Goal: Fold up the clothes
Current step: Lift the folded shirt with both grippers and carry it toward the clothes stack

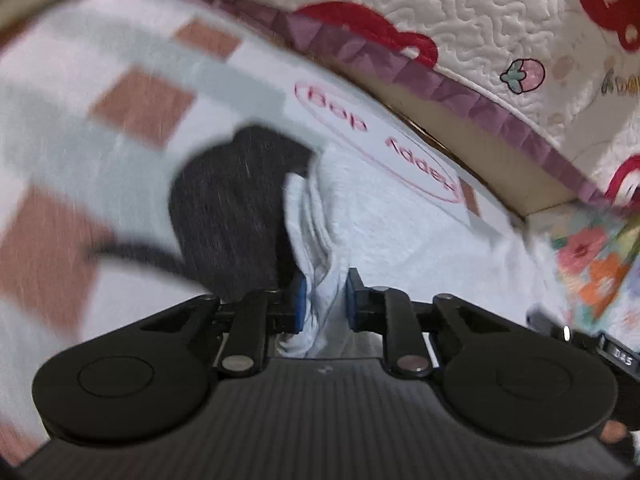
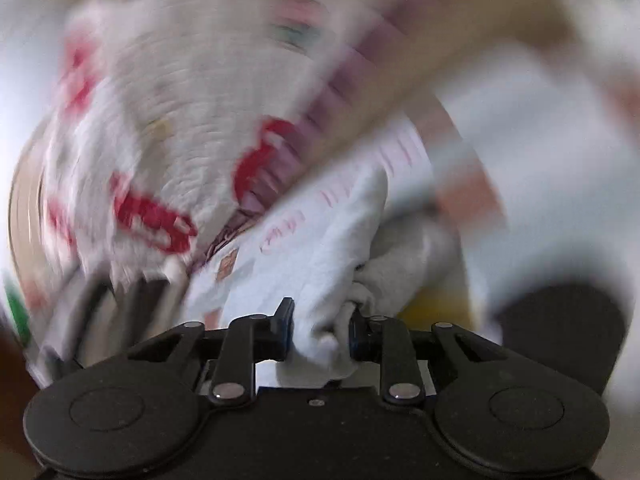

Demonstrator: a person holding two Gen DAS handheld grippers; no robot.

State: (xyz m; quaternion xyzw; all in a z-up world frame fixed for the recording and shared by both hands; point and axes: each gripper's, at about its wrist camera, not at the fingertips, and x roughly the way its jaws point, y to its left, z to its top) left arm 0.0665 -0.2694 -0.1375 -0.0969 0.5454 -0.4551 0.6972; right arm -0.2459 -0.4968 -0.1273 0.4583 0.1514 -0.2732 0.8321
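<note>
A white garment (image 1: 384, 216) with a pink oval print, brown squares and pale green bands lies spread in the left wrist view. A dark grey patch of cloth (image 1: 232, 208) sits on it just beyond the fingers. My left gripper (image 1: 325, 300) is shut on a bunched white fold of this garment, its blue pads pressing from both sides. In the blurred right wrist view, my right gripper (image 2: 320, 330) is shut on a thick white wad of the same garment (image 2: 320, 248), which hangs lifted from its jaws.
A quilted cream bedspread (image 1: 480, 24) with red shapes, a strawberry and a purple trim (image 1: 472, 96) runs behind the garment. Floral fabric (image 1: 592, 264) lies at the right edge. A dark rounded shape (image 2: 560, 332) stands at the lower right of the right wrist view.
</note>
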